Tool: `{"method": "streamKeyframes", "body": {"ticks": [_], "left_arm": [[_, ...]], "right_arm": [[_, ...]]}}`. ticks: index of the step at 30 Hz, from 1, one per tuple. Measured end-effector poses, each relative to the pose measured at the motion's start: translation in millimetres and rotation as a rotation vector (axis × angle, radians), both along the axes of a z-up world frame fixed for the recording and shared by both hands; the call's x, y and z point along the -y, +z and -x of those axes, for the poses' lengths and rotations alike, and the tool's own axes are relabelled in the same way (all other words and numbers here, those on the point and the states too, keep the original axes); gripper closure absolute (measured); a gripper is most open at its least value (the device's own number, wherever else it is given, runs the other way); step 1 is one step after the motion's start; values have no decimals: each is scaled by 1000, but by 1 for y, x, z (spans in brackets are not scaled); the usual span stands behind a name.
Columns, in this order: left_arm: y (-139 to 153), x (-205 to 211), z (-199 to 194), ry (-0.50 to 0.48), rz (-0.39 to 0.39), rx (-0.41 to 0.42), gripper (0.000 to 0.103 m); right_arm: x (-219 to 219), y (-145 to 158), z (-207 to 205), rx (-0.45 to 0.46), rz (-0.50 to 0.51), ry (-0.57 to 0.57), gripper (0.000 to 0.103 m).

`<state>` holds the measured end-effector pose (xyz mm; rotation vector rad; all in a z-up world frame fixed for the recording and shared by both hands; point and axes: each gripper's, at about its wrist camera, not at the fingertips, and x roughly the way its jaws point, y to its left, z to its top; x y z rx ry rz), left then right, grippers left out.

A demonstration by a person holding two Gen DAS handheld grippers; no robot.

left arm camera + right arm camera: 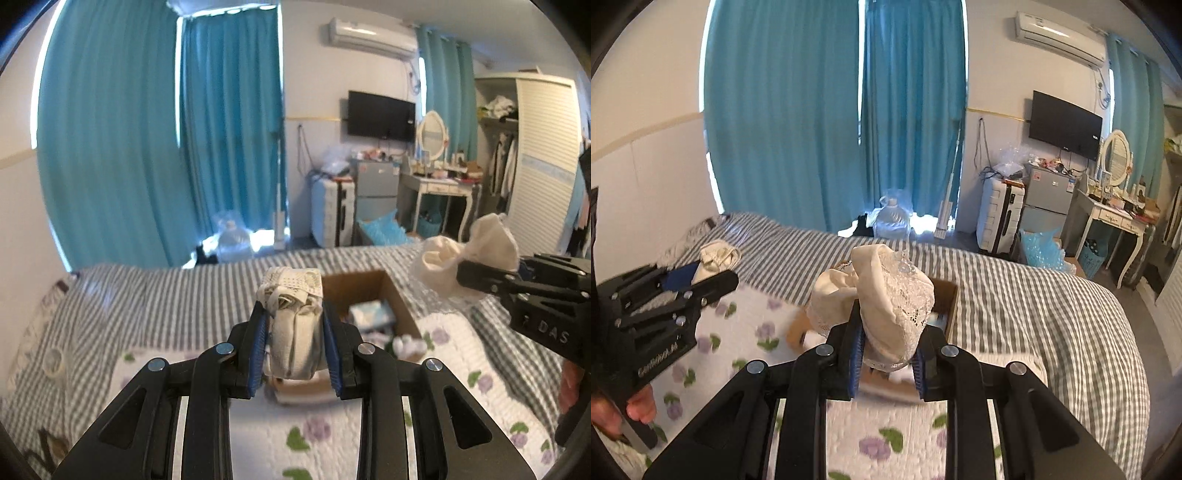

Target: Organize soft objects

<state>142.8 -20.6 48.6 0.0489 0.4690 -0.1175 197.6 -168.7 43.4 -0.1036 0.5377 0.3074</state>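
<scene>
Both wrist views look across the bed toward the curtains.

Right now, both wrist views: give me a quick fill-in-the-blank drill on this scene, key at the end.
1. The left gripper is shut on a rolled cream ____.
2. The lace-trimmed cloth is pinched in the ____ gripper.
3. The open cardboard box sits on the ____.
4. The curtains behind the bed are ____ in colour.

Missing words: cloth bundle; right; bed; blue
</scene>
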Motion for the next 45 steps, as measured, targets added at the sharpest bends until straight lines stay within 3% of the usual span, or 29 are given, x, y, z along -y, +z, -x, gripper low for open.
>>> {"method": "streamKeyframes", "body": {"ticks": [6,10,16,18,20,22,26,28,29,33,37,42,45], "left_arm": [[-18,14,-59,-60,-46,-13,75],[-50,21,-99,-101,-46,-56,75],[-111,30,-140,-129,-115,-155,75],[-124,34,-146,-142,-121,-179,75],[-130,36,-152,-155,-120,-195,74],[-131,38,-153,-150,-122,-191,72],[-130,45,-153,-95,-172,-208,69],[-123,46,-149,-45,-186,-199,40],[-120,42,-147,-32,-179,-186,37],[-88,40,-126,1,-182,-123,37],[-38,40,-93,8,-169,-39,37],[35,37,-36,19,-156,110,36],[76,38,10,29,-155,230,28]], "right_arm": [[-1,-15,-74,-53,-25,-24,81],[-4,-53,-124,-114,-21,-44,81],[-1,-108,-168,-185,-9,-51,81],[-2,-119,-178,-191,19,-51,74],[1,-123,-183,-185,24,-60,52],[5,-121,-184,-174,-1,-68,37],[9,-110,-178,-142,-5,-82,32],[10,-102,-171,-123,4,-84,32],[10,-96,-166,-114,4,-87,31],[20,-67,-145,-79,-5,-102,30],[32,-26,-112,-31,-30,-118,29],[40,40,-54,74,-36,-111,25],[46,81,-10,146,-57,-114,19]]}}
